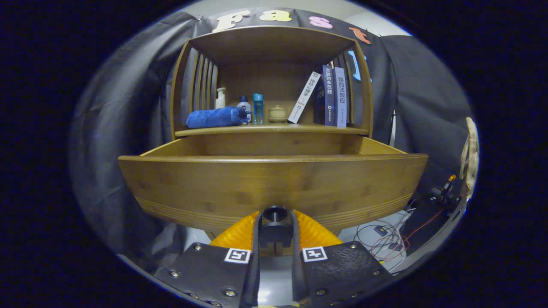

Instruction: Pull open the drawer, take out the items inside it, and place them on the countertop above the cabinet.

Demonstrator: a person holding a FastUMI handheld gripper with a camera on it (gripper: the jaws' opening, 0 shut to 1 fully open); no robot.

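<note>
A wooden drawer (274, 179) stands pulled out of the cabinet, its front panel close ahead of me. Its inside is hidden behind the front panel; only the far inner walls show. A dark round knob (275, 214) on the drawer front sits between my fingers, and my gripper (275, 222) is shut on it. Above the drawer runs the countertop (269, 129), a wooden shelf surface under a roofed frame. On it lie a rolled blue towel (214, 117), a white pump bottle (220, 98), a small bottle (244, 105), a blue bottle (258, 108) and a small ceramic pot (277, 113).
Three books (329, 96) stand on the right of the countertop, one of them leaning. Slatted wooden sides close the shelf left and right. Cables and small electronics (385, 235) lie on the floor to the lower right. Black cloth hangs behind the cabinet.
</note>
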